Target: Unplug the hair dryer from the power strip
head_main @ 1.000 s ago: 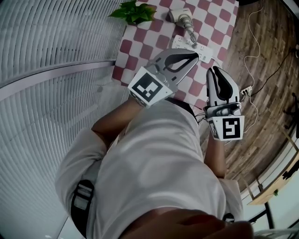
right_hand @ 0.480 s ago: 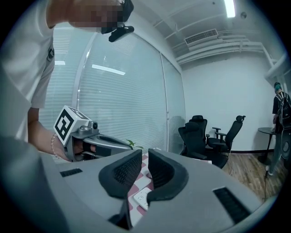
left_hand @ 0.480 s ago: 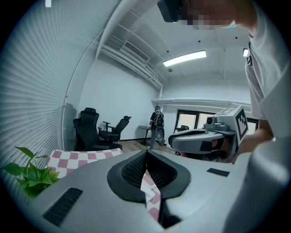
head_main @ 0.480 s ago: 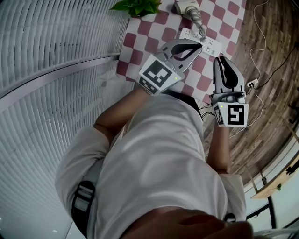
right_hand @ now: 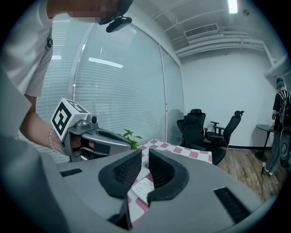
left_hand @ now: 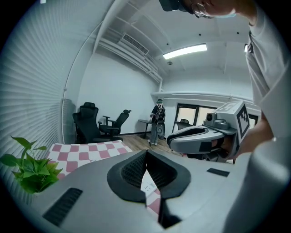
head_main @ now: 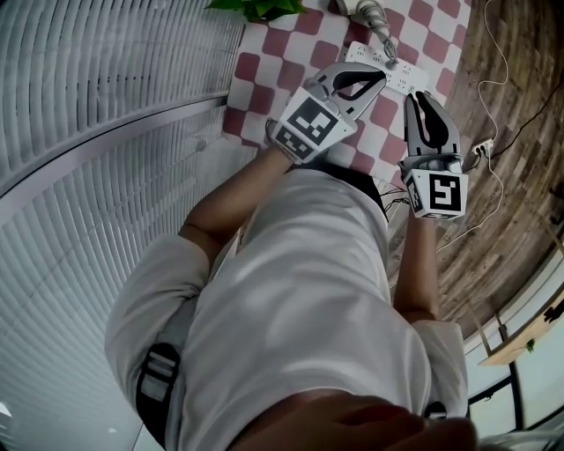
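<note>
**A:** Where was the hair dryer (head_main: 368,11)?

**B:** It lay on the far side of the power strip (head_main: 398,76), on the red-and-white checked cloth (head_main: 256,69). Its cord ran down to the strip's top face. A leafy green plant (head_main: 257,7) sat well to the left of the strip, by the cloth's edge.

**A:** And the left gripper (head_main: 379,77)?

**B:** It was held on the near side of the strip, toward the strip's left end. Its fingers were pressed together at the tips with nothing gripped. In its own view, a sliver of the strip and cloth showed through the slit lower down. I couldn't tell whether the tips touched the strip.

**A:** What about the right gripper (head_main: 421,97)?

**B:** It was just beside the strip's right end, also on the near side, and pointed the same way as the left one. Its fingers were drawn in to a bare slit and held nothing. The strip's sockets showed below them in the right gripper view.

**A:** Was there anything further right?

**B:** A thin white cable (head_main: 493,172) trailed over the wooden floor (head_main: 520,79) to the right of the strip, off the cloth.
</note>
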A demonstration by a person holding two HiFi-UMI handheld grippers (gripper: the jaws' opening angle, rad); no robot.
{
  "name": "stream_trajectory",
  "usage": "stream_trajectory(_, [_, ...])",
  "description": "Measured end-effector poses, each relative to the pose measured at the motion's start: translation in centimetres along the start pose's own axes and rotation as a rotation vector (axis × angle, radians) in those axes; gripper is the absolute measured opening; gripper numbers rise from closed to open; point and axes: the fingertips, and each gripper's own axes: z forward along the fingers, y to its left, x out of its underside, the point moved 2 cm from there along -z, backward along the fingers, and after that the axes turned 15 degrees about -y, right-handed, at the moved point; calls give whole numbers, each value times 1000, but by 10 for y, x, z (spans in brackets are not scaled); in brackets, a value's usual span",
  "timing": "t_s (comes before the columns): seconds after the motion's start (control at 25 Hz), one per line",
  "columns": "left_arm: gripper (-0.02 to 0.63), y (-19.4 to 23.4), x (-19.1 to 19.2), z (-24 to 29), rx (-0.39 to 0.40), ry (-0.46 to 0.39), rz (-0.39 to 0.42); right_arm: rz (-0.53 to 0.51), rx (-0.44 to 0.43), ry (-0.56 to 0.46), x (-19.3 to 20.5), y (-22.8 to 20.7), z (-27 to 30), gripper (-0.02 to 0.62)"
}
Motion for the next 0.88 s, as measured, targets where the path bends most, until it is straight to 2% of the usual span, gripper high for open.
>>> stream_trajectory(0.24, [29, 11, 33, 3, -10, 51, 30, 0, 5, 51, 36, -4, 8, 41])
stream_trajectory(0.48, [29, 21, 50, 7, -8, 113, 56, 8, -8, 101, 54, -6, 19, 67])
stream_trajectory(0.72, [29, 35, 100, 23, 0, 175, 63, -1, -6, 152, 100, -19, 28, 77])
stream_trajectory(0.88, [29, 40, 104, 27, -5, 217, 59, -2, 1, 179, 106, -25, 31, 81])
